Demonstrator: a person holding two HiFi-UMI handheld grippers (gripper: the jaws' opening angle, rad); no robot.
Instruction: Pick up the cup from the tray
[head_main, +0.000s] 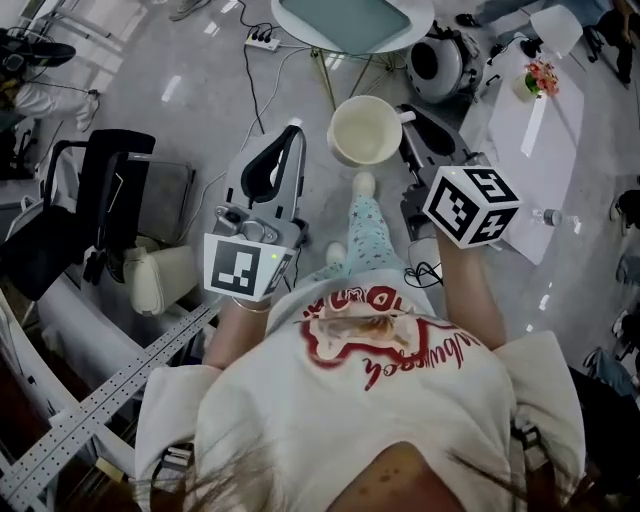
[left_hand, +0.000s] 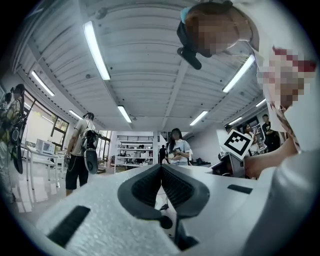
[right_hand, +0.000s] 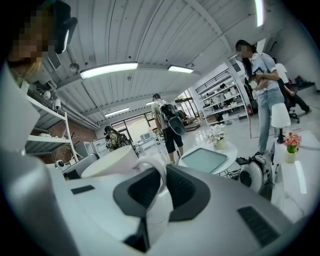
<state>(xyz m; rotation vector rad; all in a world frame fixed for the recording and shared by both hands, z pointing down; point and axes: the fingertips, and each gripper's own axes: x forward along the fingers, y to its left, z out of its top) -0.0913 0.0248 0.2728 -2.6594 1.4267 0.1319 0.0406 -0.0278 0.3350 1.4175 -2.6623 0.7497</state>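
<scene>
Two grippers in head view, right gripper holding white cup just short of round table, left gripper likewise, left gripper view, jaws pressed together, empty, right gripper view, jaws clamped on cup handle, cup in the air, apart from the table's tray

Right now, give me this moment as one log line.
cup: held in air, tray not in view | right gripper: shut on cup handle | left gripper: shut, empty
</scene>
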